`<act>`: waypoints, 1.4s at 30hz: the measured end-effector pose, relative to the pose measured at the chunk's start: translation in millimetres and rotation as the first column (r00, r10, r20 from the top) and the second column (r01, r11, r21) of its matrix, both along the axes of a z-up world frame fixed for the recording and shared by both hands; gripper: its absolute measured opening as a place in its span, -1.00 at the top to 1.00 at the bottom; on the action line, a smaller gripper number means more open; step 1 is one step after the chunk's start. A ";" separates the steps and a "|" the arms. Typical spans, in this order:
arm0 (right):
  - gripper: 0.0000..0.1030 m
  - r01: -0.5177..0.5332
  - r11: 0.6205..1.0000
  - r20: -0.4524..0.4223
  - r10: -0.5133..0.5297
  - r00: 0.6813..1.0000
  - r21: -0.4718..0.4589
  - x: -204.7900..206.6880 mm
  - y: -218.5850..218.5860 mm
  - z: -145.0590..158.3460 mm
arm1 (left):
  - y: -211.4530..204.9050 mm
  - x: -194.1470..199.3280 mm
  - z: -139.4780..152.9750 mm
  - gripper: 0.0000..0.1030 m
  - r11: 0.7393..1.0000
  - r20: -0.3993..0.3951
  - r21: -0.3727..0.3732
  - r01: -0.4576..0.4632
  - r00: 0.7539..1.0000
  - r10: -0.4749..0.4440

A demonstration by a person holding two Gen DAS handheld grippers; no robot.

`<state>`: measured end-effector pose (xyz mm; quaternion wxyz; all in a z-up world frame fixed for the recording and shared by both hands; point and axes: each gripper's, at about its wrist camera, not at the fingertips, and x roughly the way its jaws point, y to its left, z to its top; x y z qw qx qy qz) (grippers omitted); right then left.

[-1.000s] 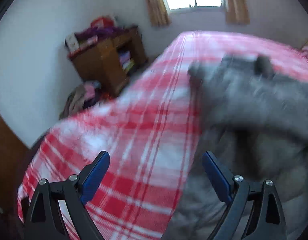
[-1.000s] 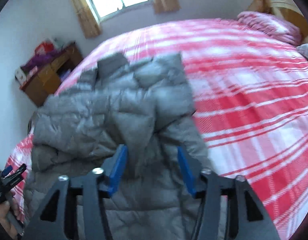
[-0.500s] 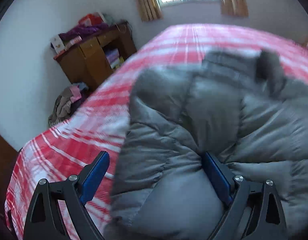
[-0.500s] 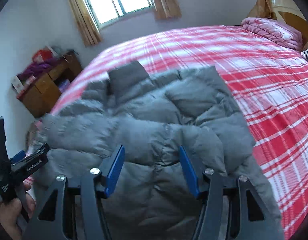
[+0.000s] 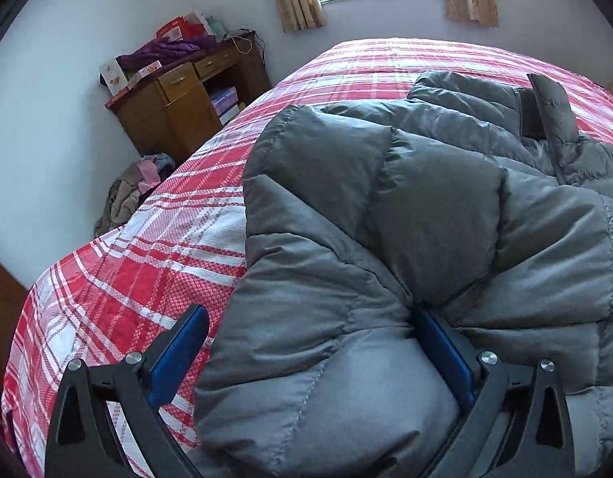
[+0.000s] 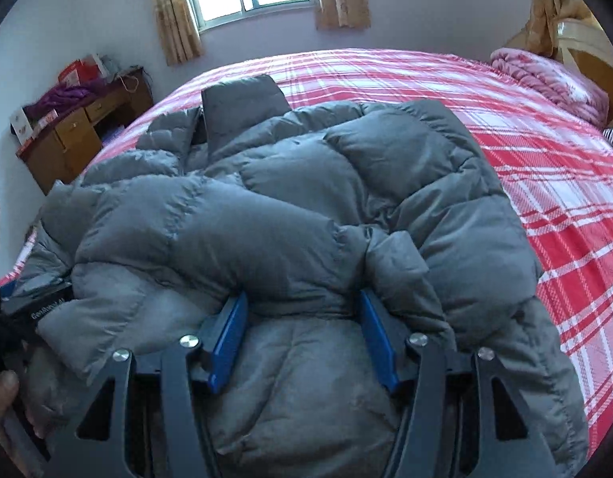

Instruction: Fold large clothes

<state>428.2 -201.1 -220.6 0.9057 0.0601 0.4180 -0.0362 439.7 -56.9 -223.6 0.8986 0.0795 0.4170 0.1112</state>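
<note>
Grey jacket [image 6: 290,207] near bed [image 6: 545,151] edge; right side bare.

A grey quilted puffer jacket [image 6: 290,207] lies bunched on the red plaid bed [image 6: 553,167], sleeves folded inward, collar toward the window.

Each gripper [image 5: 306,350] [image 6: 302,338] has black triangular-cutout frames, silver screws and blue finger pads [image 6: 226,338]; a bare hand [image 6: 1,398] shows.
</note>
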 end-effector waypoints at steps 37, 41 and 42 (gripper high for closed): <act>-0.71 0.272 0.957 -0.023 -0.276 0.961 -0.096 84.7 -39.0 -4.5 | 4.6 72.4 3.2 -0.98 0.994 -0.002 -0.007 -0.109 0.994 0.109; -0.72 0.275 0.952 -0.048 -0.284 0.958 -0.132 89.6 -30.7 -5.6 | 4.2 72.3 1.1 -0.98 0.993 0.000 -0.015 -0.115 0.993 0.115; -0.73 0.275 0.951 -0.055 -0.285 0.957 -0.143 90.6 -29.9 -6.2 | 3.7 71.0 0.6 -0.99 0.993 0.001 -0.015 -0.116 0.993 0.116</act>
